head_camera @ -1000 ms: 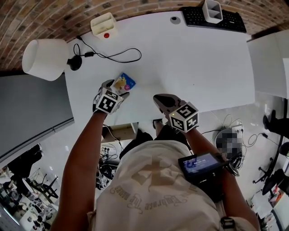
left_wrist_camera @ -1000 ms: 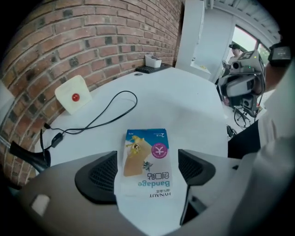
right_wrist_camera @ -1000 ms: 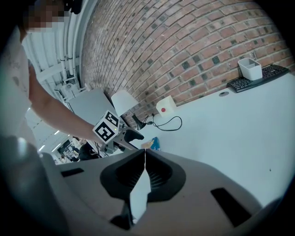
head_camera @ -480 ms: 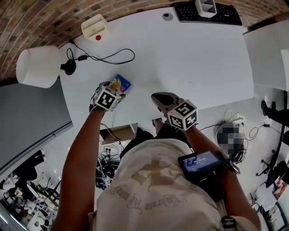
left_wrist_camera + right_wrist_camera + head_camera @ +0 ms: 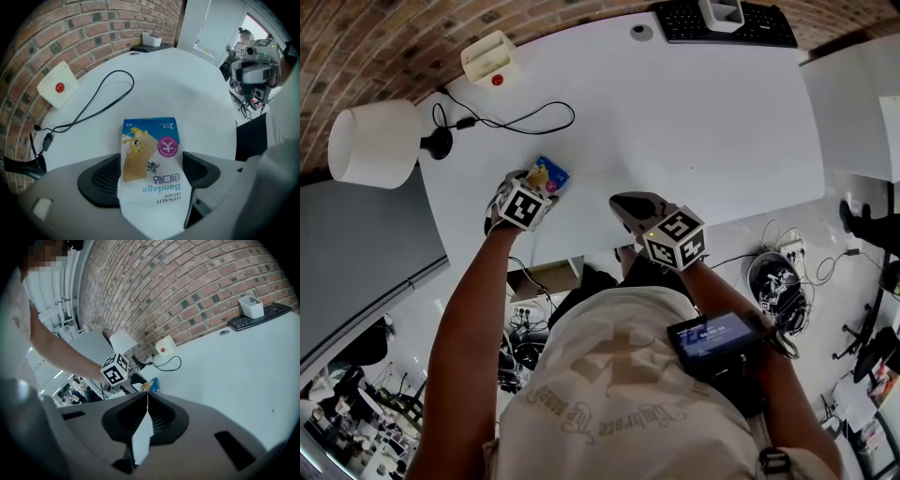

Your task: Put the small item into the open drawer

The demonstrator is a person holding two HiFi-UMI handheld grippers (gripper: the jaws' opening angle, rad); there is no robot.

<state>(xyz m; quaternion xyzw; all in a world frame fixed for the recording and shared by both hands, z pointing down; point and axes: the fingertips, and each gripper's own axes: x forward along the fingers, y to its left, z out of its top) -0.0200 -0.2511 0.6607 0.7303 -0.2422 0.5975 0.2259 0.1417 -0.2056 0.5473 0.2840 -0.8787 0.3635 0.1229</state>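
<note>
A small blue and yellow bandage box [image 5: 549, 173] lies flat on the white table [image 5: 694, 131] near its front left. My left gripper [image 5: 536, 186] points steeply down over it. In the left gripper view the bandage box [image 5: 151, 150] lies between the two dark pads [image 5: 101, 180] of my left gripper [image 5: 151, 174]. The jaws have just been opening and stand wide, with a gap at the right pad. My right gripper [image 5: 619, 201] hovers at the table's front edge, its jaws [image 5: 146, 395] shut tip to tip on nothing. No drawer is clearly in view.
A white-shaded lamp [image 5: 367, 142] stands at the left edge, with a black cable [image 5: 511, 120] looping across the table. A cream box with a red button [image 5: 487, 60], a keyboard [image 5: 727, 26] and a white container [image 5: 719, 11] line the far side. A brick wall lies beyond.
My left gripper has sunk a little and tipped more steeply over the bandage box, now covering more of it. The right gripper has kept still.
</note>
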